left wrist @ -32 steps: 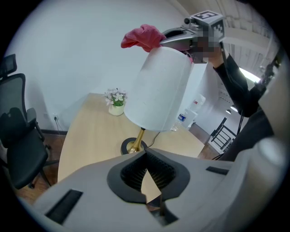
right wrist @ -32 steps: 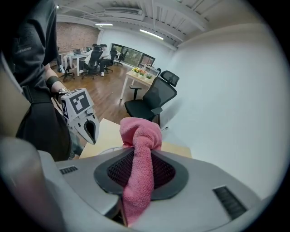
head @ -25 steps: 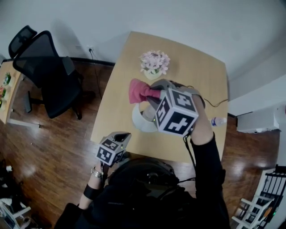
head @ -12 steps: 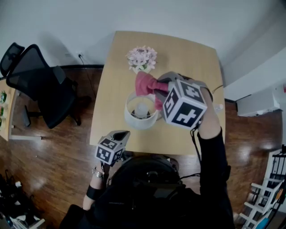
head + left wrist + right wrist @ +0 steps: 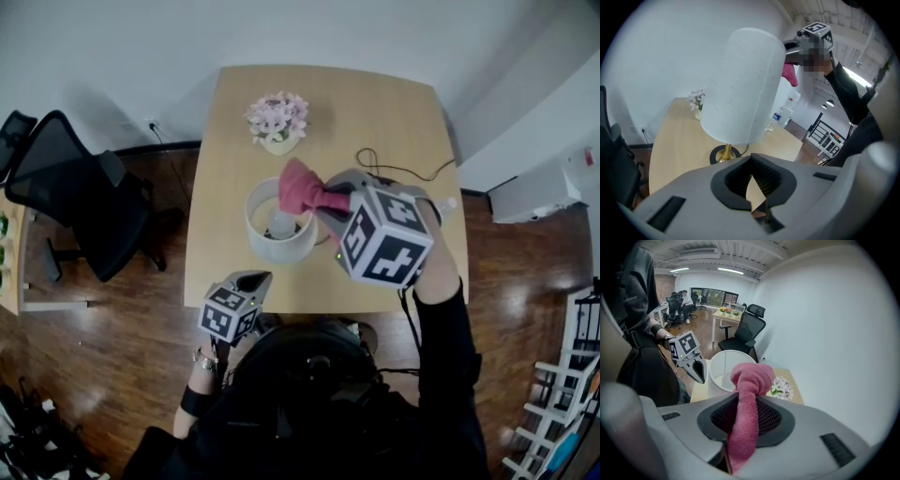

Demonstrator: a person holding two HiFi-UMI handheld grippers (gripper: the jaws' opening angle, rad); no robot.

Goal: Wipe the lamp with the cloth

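Right gripper pinches the pink cloth, bunched ahead of its jaws; press that wad lightly onto the lamp shade just beyond; left gripper is closed, empty

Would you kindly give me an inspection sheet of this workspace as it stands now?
Surface: wooden table, light finish.
Job's things: white-shaded lamp upright; pink cloth at its shade's top rim, contact unclear.
Clutter: potted flowers; water bottle at the table's edge.
Grippers: right tongs shut on the cloth; left tongs shut, empty, near the table's front edge.
Cables: black cable lying on the table.
Surroundings: office chair, wood floor, white wall.
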